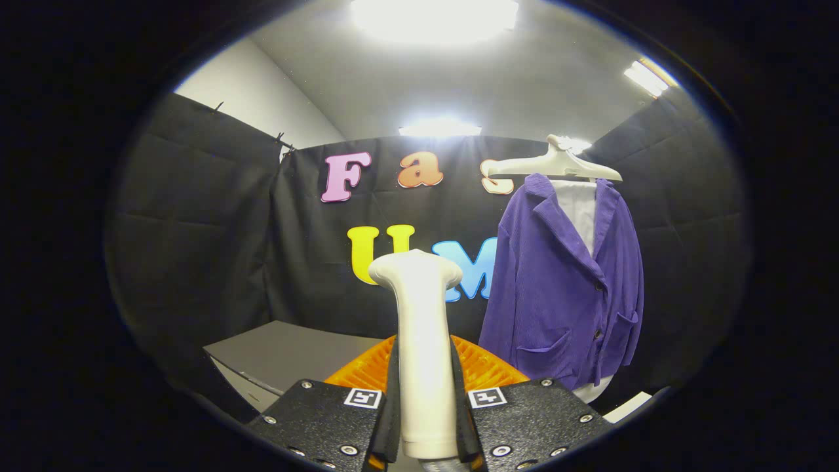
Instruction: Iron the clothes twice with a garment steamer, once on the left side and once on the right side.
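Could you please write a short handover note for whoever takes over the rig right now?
Tongs: shut on the white garment steamer, gripped by its handle, head up.
Purple jacket: hangs on a white hanger over a white shirt, beyond the tongs and to their right, apart from the steamer.
Orange tray and grey table lie just ahead.
Done: steamer picked up.
Left: both passes, left side and right side.

Cloth-walled booth point(196, 216) under ceiling lights point(436, 16).
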A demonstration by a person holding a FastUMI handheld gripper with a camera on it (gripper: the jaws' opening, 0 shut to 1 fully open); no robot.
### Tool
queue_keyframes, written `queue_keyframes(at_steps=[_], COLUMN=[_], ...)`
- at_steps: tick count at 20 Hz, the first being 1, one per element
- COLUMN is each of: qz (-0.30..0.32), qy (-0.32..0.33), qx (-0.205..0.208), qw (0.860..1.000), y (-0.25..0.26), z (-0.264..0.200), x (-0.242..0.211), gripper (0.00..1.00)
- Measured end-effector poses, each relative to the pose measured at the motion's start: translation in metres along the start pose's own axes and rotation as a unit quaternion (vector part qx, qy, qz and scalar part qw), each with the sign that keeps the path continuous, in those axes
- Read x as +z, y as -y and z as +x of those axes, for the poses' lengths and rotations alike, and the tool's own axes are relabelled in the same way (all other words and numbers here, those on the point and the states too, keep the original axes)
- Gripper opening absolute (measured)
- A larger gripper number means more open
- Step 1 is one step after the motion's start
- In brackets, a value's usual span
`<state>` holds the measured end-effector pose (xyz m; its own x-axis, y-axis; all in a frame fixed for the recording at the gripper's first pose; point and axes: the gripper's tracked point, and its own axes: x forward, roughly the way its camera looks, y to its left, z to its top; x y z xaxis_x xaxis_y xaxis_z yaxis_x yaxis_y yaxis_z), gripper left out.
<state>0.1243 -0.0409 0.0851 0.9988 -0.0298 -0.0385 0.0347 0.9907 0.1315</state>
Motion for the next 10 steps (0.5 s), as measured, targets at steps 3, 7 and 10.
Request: queue_keyframes(at_steps=[3,7,10], qz=[-0.014,-0.005,-0.009], qy=[0.023,0.045,0.061], qx=[-0.014,-0.036,-0.055], qw=[1.0,0.998,0.997], y=[0.016,0.04,0.065], z=[0.01,0.029,0.043], x=[0.023,0.053,0.069], gripper=[0.33,0.34,0.33])
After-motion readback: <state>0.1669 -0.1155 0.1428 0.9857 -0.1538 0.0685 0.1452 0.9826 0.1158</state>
